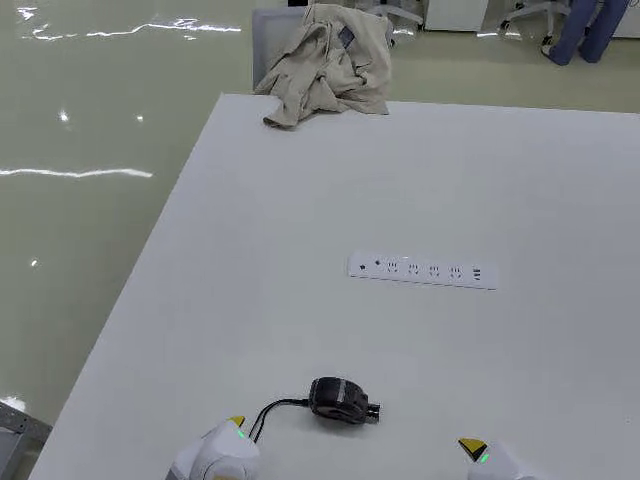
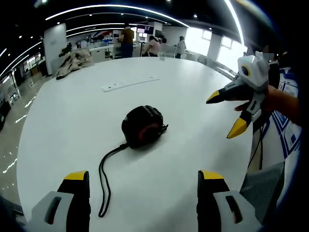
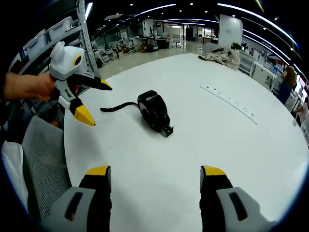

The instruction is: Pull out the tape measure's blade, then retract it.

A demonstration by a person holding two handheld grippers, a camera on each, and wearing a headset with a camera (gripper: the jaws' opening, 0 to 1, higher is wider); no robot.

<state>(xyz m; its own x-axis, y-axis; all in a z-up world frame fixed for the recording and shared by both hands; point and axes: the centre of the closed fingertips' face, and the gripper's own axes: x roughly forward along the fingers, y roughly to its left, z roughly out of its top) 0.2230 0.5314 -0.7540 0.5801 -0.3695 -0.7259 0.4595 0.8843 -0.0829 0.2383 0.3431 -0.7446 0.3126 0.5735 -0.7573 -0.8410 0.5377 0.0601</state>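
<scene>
Left gripper (image 2: 143,176): fingers apart, empty, on the near side of the power strip (image 1: 421,270), past its left end. Tape measure (image 1: 340,400) lies on the worktop (image 1: 300,250), nearer than the strip's left end, cord (image 1: 275,408) trailing left, blade tab (image 3: 167,130) pointing right. Right gripper (image 3: 153,170): fingers apart, empty, nearer than the strip's right end. Best approach, likely: left clamps the case firmly, right pinches the tab squarely and pulls straight.

My head view looks down over the desk (image 1: 300,200) from its near edge. Both gripper views sit low and close; all three share the tape measure (image 2: 143,125).
</scene>
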